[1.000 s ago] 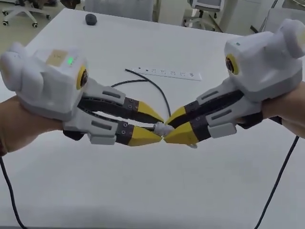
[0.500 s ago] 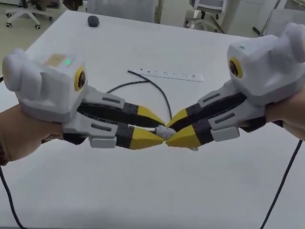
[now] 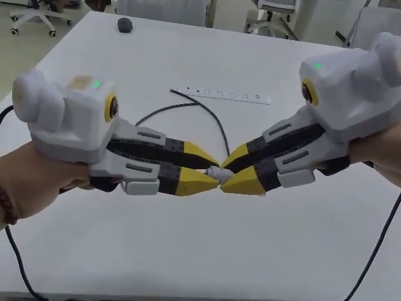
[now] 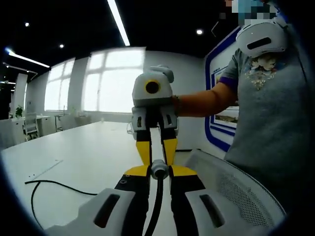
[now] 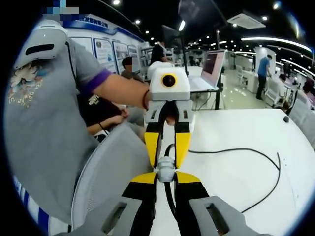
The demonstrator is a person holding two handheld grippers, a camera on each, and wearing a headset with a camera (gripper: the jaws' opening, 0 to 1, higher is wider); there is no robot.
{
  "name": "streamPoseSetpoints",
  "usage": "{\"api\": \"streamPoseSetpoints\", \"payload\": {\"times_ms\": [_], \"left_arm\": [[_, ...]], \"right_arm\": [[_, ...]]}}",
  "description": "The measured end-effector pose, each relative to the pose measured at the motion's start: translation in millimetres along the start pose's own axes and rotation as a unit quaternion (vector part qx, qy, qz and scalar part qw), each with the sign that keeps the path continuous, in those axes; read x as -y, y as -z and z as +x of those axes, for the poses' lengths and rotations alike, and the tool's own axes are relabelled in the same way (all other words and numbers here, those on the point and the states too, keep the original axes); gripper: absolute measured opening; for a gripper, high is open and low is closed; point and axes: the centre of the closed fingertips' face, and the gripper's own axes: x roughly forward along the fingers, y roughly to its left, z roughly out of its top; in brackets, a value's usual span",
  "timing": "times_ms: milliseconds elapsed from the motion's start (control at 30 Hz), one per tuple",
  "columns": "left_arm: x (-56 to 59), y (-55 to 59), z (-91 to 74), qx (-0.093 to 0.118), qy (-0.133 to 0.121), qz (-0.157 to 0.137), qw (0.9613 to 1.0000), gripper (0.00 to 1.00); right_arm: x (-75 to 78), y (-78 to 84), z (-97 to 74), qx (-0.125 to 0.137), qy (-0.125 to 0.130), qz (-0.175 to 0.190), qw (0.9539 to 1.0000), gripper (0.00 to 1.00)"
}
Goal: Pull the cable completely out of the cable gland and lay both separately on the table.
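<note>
Where the two claws meet nose to nose above the white worktop (image 3: pixel 188 251), the left claw (image 4: pixel 158 173) is closed down, with the thin black cable (image 4: pixel 156 209) running back between its jaws. I judge that it grips the cable just behind the fitting. The right claw (image 5: pixel 166 179) is closed on the small grey-white plastic cable gland (image 5: pixel 166 168), pinched between its yellow tips. Gland and cable are joined and held in the air above the worktop, neither laid down yet.

Risks, as judged:
- The tips of the two claws touch or nearly touch, leaving little room to start a straight draw.
- A pull off the gland's axis could jam the black cable in the seal or twist the cable gland out of the right claw.
- The smooth sheath may slide through the left jaws instead of leaving the gland.
- If the gland releases suddenly, either piece could jump free and drop.
- The cable's slack trails across the worktop near a long white power strip (image 3: pixel 222 96), and a hard tug could whip or drag it.

Hard to make out:
- In the head view the gland is almost buried among the four yellow tips. How much cable sits inside it, and whether its nut is loose, I cannot tell.
- In the right gripper view a dark strand also lies between the right claw's jaws. It could be cable end or shadow, unclear.
- Part of the cable's run passes behind the left gripper's body, so its far end is uncertain.
- A small dark round object (image 3: pixel 124 24) sits at the far worktop edge, too small to name.
</note>
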Motion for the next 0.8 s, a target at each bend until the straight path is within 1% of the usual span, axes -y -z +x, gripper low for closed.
{"api": "streamPoseSetpoints", "payload": {"times_ms": [67, 133, 200, 233, 267, 333, 367, 433, 500, 533, 600, 667, 733, 800], "left_arm": [[1.0, 0.9, 0.2, 0.001, -0.001, -0.009, 1.0000, 0.15], [2.9, 2.4, 1.0, -0.001, -0.004, -0.002, 1.0000, 0.15], [2.8, 3.6, 1.3, -0.003, -0.008, -0.011, 0.9999, 0.15], [4.9, 3.4, 1.4, -0.003, -0.008, -0.009, 0.9999, 0.15], [6.3, 2.1, 0.6, -0.001, -0.010, -0.002, 0.9999, 0.15], [3.8, 0.5, -0.1, 0.003, -0.024, -0.001, 0.9997, 0.16], [4.3, 0.1, 0.0, 0.003, -0.025, 0.004, 0.9997, 0.16], [1.1, 0.5, -0.1, 0.002, -0.033, 0.004, 0.9994, 0.16], [-0.3, -0.4, -0.8, 0.008, -0.035, 0.002, 0.9994, 0.16], [-2.2, -1.2, -1.8, 0.013, -0.041, -0.001, 0.9991, 0.16], [-0.6, -1.9, -2.0, 0.016, -0.041, 0.004, 0.9990, 0.16], [-0.4, -1.1, -1.8, 0.014, -0.044, 0.016, 0.9988, 0.15], [-1.4, -1.2, -2.5, 0.018, -0.044, 0.011, 0.9988, 0.15], [-2.5, -0.6, -2.8, 0.016, -0.048, 0.015, 0.9986, 0.15]], "right_arm": [[-1.0, 0.5, 0.2, -0.001, 0.001, -0.001, 1.0000, 0.07], [-1.9, 1.6, 0.7, -0.004, 0.004, -0.003, 1.0000, 0.07], [-2.4, 2.8, 0.8, -0.007, 0.008, -0.006, 0.9999, 0.07], [-3.2, 2.6, 0.7, -0.006, 0.008, -0.006, 0.9999, 0.07], [-4.1, 1.9, 0.3, -0.004, 0.008, -0.004, 1.0000, 0.07], [-2.1, 0.0, -1.3, 0.001, 0.022, -0.007, 0.9997, 0.07], [-2.9, -0.9, -1.6, 0.002, 0.022, -0.006, 0.9997, 0.07], [-0.3, -1.4, -1.4, 0.001, 0.031, -0.008, 0.9995, 0.07], [0.9, -1.9, -2.2, 0.004, 0.033, -0.004, 0.9995, 0.07], [1.9, -2.4, -2.5, 0.007, 0.035, -0.005, 0.9993, 0.07], [0.8, -2.9, -2.5, 0.009, 0.033, -0.004, 0.9994, 0.07], [0.4, -2.3, -1.7, 0.009, 0.034, -0.008, 0.9993, 0.07], [0.1, -2.6, -1.3, 0.013, 0.031, -0.007, 0.9994, 0.07], [1.0, -2.2, -0.6, 0.014, 0.032, -0.009, 0.9994, 0.07]]}}
